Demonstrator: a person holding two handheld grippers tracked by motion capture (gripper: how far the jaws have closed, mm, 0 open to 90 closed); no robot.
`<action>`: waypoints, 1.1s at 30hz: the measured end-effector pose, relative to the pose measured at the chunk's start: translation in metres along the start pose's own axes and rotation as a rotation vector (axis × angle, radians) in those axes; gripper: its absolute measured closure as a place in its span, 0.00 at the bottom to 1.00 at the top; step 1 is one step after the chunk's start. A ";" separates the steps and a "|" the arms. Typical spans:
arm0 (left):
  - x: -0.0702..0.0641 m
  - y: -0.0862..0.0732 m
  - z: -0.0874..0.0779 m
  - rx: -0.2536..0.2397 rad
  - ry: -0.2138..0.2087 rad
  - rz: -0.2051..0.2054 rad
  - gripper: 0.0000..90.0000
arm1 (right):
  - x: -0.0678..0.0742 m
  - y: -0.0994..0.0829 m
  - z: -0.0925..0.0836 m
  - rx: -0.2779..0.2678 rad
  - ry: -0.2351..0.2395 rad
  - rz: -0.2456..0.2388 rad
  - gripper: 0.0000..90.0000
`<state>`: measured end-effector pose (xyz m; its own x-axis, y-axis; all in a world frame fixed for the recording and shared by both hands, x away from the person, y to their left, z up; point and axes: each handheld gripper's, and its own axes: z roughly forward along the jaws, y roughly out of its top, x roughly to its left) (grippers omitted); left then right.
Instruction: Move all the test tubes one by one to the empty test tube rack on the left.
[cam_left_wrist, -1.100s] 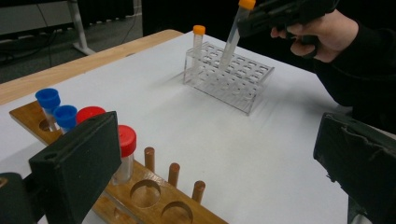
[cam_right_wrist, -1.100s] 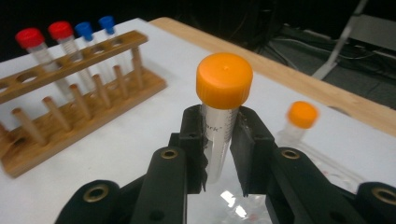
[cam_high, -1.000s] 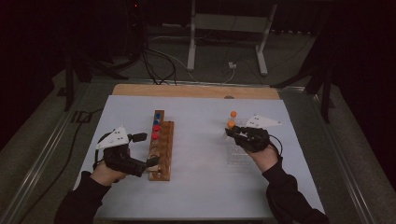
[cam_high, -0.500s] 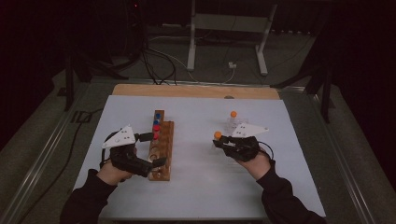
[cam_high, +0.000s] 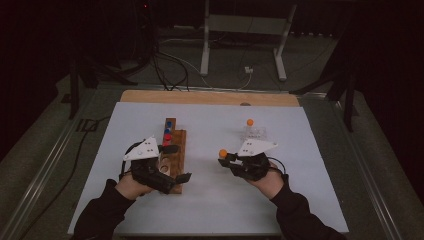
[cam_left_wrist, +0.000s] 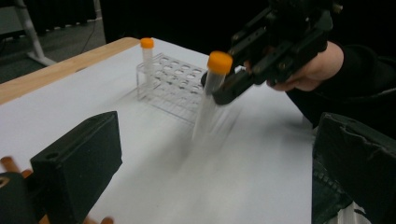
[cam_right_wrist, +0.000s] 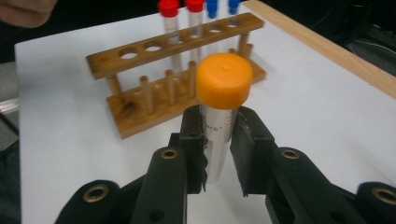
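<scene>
The orange-capped tube (cam_right_wrist: 219, 126) sat upright between the jaws of your right gripper (cam_high: 231, 161), pinched just under its cap, and it was clear of the table. Over the last second you had carried it away from the clear plastic rack (cam_high: 254, 133), where it had stood just above the holes, and brought it toward the middle of the white sheet (cam_high: 210, 200). I read that as the transfer being under way: the tube was out of one rack and heading for the wooden rack (cam_right_wrist: 177, 79) that lay straight ahead of your right jaws. That rack held two red-capped tubes (cam_right_wrist: 169, 28) and blue-capped ones (cam_right_wrist: 212, 11) at its far end, while the two holes nearest you looked empty, so a place seemed free. Your left gripper (cam_high: 177, 162) had moved in along the wooden rack and its jaws stood wide apart with nothing between them, one black jaw block (cam_left_wrist: 79, 163) close over the rack's near end. Behind your right gripper, a second orange-capped tube (cam_high: 249, 123) remained standing in the plastic rack. What stood in the way was mostly your own left gripper, which crowded the near holes, and the row of wooden pegs (cam_right_wrist: 168, 88) along the rack's front, which the tube's bottom would likely have to pass over.
</scene>
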<state>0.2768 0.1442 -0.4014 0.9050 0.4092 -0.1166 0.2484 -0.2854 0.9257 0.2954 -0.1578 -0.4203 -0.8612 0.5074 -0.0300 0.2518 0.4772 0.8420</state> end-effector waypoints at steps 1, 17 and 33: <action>-0.002 0.001 0.002 -0.001 -0.005 0.002 0.04 | 0.002 0.000 0.001 0.001 0.008 -0.005 0.84; -0.014 0.012 0.028 0.007 -0.038 0.054 0.23 | 0.021 0.004 0.009 0.008 0.077 -0.034 0.84; -0.016 0.012 0.045 0.036 -0.019 0.090 0.57 | 0.026 0.007 0.008 -0.006 0.098 -0.040 0.84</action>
<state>0.2808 0.0957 -0.4047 0.9305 0.3640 -0.0407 0.1776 -0.3512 0.9193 0.2778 -0.1358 -0.4197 -0.9098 0.4149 -0.0110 0.2139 0.4914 0.8443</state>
